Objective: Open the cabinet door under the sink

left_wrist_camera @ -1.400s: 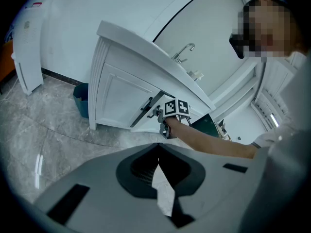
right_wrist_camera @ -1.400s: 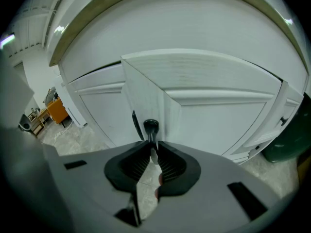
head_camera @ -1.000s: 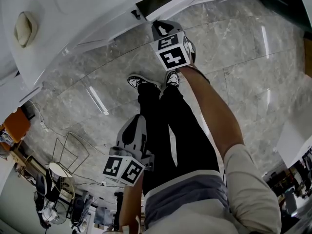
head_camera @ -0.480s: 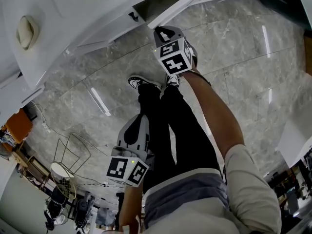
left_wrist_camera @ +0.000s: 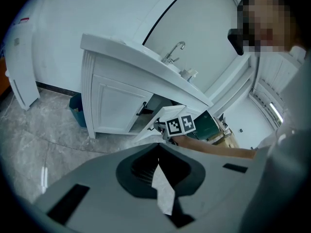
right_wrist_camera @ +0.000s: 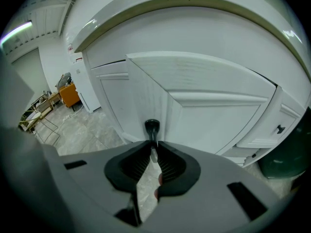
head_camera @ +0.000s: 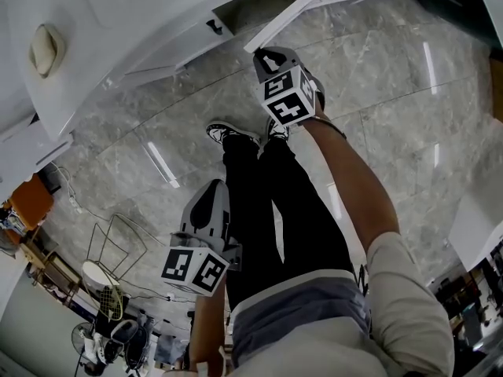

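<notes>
White door (right_wrist_camera: pixel 218 106): under the sink (left_wrist_camera: pixel 165 62), swung partly out from the cabinet (left_wrist_camera: pixel 88 96). A dark gap shows behind it, so the opening looks begun but not finished.
Black handle (right_wrist_camera: pixel 151 126): a small bar on the door's free edge, caught between the right gripper's jaws.
Right gripper (right_wrist_camera: pixel 154 144): clenched on the handle, with only the pad tips on it and most of the pad length behind it unused.
Left gripper (left_wrist_camera: pixel 159 155): held low beside the person's leg, well apart from the cabinet. Its jaws are pressed together with nothing between them.
Risk, slip: the hold is shallow and the handle is narrow. A quick tug or a sideways pull could let it slide out past the tips, leaving the door half open.
Risk, arc: the door turns on its hinges, so the hand has to follow a curve. A straight pull would probably twist the handle in the pads, or load the hinges and the handle's fixing.
Risk, feet: in the head view the shoes (head_camera: pixel 228 130) stand near the door's sweep. The lower edge might catch them if the person does not step back.
Risk, overswing: too much force near the end of travel could knock the door into whatever stands beside the cabinet on that side, which these views do not show clearly.
</notes>
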`<state>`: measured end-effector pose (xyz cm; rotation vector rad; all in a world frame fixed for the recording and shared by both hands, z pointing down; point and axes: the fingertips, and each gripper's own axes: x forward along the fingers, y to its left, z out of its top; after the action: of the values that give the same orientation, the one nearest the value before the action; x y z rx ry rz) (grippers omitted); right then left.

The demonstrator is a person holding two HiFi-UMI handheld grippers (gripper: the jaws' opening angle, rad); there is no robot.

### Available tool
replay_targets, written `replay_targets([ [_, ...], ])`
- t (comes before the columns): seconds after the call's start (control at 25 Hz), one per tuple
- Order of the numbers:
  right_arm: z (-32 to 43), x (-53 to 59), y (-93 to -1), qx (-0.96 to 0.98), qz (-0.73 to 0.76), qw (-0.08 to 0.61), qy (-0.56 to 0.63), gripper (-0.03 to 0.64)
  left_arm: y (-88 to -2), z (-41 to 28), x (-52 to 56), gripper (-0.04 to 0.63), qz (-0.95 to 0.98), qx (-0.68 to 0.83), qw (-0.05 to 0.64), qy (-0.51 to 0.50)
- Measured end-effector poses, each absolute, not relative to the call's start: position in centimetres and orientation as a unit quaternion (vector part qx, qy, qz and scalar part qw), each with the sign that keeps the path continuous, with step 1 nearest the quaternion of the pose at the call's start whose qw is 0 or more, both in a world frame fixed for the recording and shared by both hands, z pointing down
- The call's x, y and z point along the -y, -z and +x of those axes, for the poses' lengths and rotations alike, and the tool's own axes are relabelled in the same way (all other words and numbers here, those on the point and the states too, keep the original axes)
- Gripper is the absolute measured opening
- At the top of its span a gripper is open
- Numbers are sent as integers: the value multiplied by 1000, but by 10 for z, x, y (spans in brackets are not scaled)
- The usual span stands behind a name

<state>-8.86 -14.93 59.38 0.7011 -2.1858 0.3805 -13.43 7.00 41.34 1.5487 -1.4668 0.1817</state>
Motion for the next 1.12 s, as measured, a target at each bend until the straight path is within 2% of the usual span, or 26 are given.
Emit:
replay_targets([
  [1.12,-25,118,-603,846,299,407,-170,55,-415,-106,-71,0,653,574,487,-85],
])
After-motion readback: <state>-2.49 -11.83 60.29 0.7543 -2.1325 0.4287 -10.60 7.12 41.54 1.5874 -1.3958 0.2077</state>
